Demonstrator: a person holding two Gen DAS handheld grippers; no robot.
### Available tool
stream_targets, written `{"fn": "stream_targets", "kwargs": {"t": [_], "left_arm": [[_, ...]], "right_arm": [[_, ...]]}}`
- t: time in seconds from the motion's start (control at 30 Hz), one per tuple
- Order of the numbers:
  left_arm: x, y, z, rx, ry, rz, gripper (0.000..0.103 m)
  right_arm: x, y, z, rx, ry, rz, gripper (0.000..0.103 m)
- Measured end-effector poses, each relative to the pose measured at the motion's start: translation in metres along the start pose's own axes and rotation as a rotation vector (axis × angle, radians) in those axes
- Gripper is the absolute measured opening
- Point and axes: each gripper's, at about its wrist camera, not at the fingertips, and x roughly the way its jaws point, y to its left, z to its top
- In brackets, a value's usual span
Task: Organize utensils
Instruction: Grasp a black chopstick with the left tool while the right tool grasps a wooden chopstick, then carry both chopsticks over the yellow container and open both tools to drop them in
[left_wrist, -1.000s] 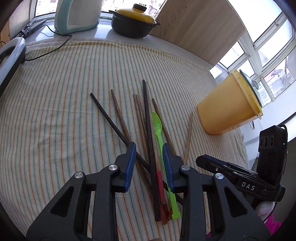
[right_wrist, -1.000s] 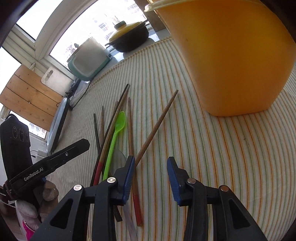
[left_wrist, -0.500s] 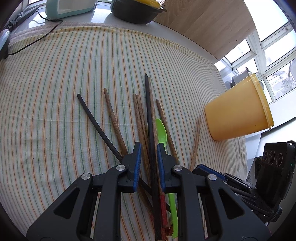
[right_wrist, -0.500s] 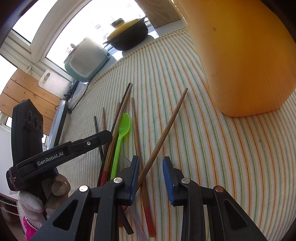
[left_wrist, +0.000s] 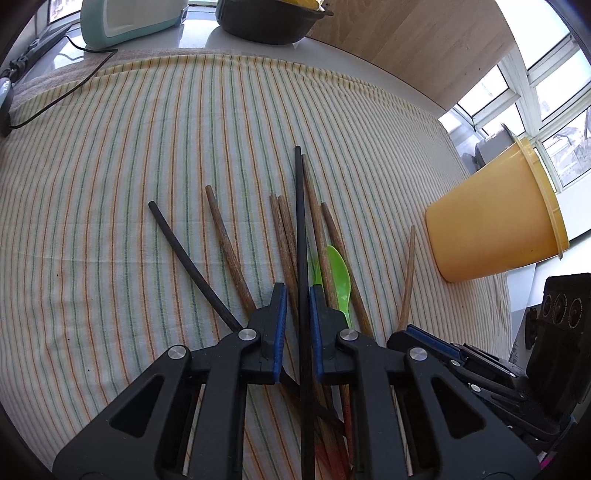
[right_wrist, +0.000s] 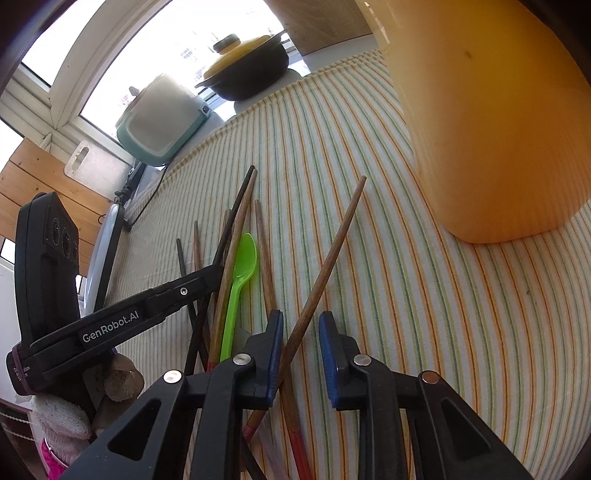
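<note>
Step judged in hand: double pick-up from utensil pile on striped cloth (left_wrist: 110, 229); left gripper (left_wrist: 297, 317) jaws just closed, pressed nearly together, black chopstick (left_wrist: 300, 221) pinched between pads; right gripper (right_wrist: 301, 343) jaws just closing, brown chopstick (right_wrist: 328, 258) between them, against left pad, gap seen at right pad, so not yet clamped; green spoon (left_wrist: 338, 277) left lying among chopsticks; orange cup (left_wrist: 491, 229) standing near, right of pile; next move judged: right grip to be finished, both sticks to be lifted clear of pile, carried to cup.

Orange bucket (right_wrist: 491, 122) top cropped, chopstick ends (left_wrist: 332, 454) hidden
</note>
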Motion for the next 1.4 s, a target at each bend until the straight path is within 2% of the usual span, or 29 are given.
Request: {"fn": "stream_targets", "kwargs": {"t": [0.13, 0.23, 0.4, 0.8, 0.97, 1.17, 1.4], "left_arm": [[0.001, 0.001, 0.000, 0.000, -0.007, -0.004, 0.008], [0.001, 0.001, 0.000, 0.008, -0.018, 0.002, 0.006], [-0.003, 0.004, -0.002, -0.012, -0.032, -0.004, 0.005], [-0.032, 0.009, -0.012, -0.025, -0.087, -0.021, 0.004], [-0.052, 0.009, -0.011, -0.022, -0.125, -0.015, 0.004], [-0.084, -0.002, -0.011, 0.008, -0.193, 0.002, 0.004], [-0.119, -0.029, -0.007, 0.060, -0.279, -0.004, 0.004]], "right_arm": [[0.001, 0.002, 0.001, -0.003, -0.005, -0.022, 0.012], [0.002, 0.004, 0.000, -0.009, -0.015, -0.033, 0.011], [0.000, 0.008, -0.005, -0.030, -0.012, -0.006, 0.004], [-0.019, 0.017, -0.005, -0.135, -0.051, -0.005, 0.004], [-0.032, 0.017, -0.002, -0.151, -0.063, 0.024, 0.004], [-0.059, 0.025, 0.002, -0.225, -0.114, 0.054, 0.004], [-0.100, 0.035, 0.014, -0.302, -0.229, 0.086, 0.004]]}}
